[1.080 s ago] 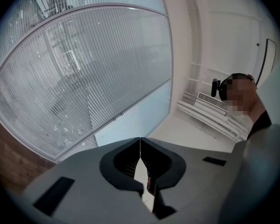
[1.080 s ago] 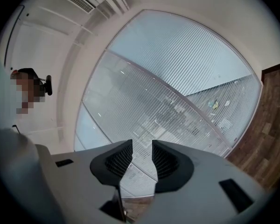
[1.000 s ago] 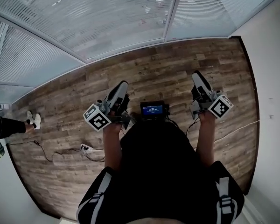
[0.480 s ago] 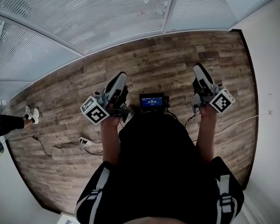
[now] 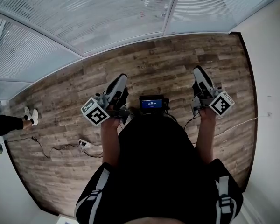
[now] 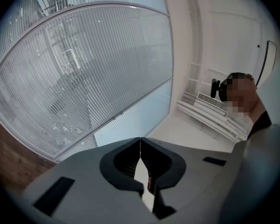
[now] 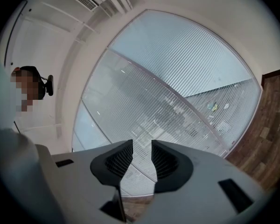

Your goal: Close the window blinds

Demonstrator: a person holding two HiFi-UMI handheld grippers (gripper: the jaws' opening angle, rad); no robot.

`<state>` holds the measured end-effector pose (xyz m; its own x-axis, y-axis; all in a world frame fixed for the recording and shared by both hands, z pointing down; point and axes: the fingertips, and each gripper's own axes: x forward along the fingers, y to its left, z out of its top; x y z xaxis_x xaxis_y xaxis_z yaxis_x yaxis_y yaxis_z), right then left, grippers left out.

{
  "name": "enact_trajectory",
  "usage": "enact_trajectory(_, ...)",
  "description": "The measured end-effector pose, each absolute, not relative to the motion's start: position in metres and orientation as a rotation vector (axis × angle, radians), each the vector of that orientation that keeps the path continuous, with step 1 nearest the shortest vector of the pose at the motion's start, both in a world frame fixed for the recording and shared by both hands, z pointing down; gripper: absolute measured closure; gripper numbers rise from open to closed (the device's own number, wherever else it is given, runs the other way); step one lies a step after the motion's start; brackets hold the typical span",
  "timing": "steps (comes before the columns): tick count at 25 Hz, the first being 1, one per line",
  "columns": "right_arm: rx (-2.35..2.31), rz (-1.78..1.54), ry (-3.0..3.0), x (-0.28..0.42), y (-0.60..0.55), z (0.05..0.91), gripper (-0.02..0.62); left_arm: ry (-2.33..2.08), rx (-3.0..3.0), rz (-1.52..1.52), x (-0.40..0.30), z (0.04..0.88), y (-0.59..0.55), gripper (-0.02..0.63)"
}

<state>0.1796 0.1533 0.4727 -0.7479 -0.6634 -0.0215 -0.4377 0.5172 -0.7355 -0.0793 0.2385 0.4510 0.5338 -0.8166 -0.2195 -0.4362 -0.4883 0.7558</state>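
Barely any change vs. a sec ago: both grippers at waist level as before, pointing fwd, no closer to the window blinds [image 5: 107,17]. Right gripper [image 7: 142,155] jaws just narrowed a touch, yet apart, nothing betw. them. Left gripper [image 6: 140,146] jaws shut tip to tip, empty. For the task: no wand, cord or slat w/in reach of either jaw pair, and no tilt control in sight.

Window blinds well ahead of and above both sets of jaw tips. Thin horizontal slats, pale grey-white, let down over the whole glass wall, split by slim white frame bars [image 5: 170,8]. Mixed look: city bldgs faintly visible thru the slats in the big panels straight beyond the jaws, while smaller panels beside them look flat, opaque, pale blue. Prob. some panels shut and others angled open, which fits a job partly done or one w/ most left.

Below the jaws: matte wood-grain plank floor [image 5: 154,64], brown-grey. Right of the right jaws: smooth white wall [image 5: 270,87]. Betw. the grippers, behind the jaws: small dark screen [image 5: 151,102], blue-lit. Left of the left jaws, on the floor: thin cable w/ white power strip [image 5: 86,147].
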Motion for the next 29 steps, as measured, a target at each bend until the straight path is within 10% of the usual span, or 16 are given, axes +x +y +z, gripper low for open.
enact_trajectory(29,-0.928,-1.099,2.475,0.180,0.157,0.483,0.485,-1.009,2.104,-0.752,-0.079,0.459,0.240,0.604)
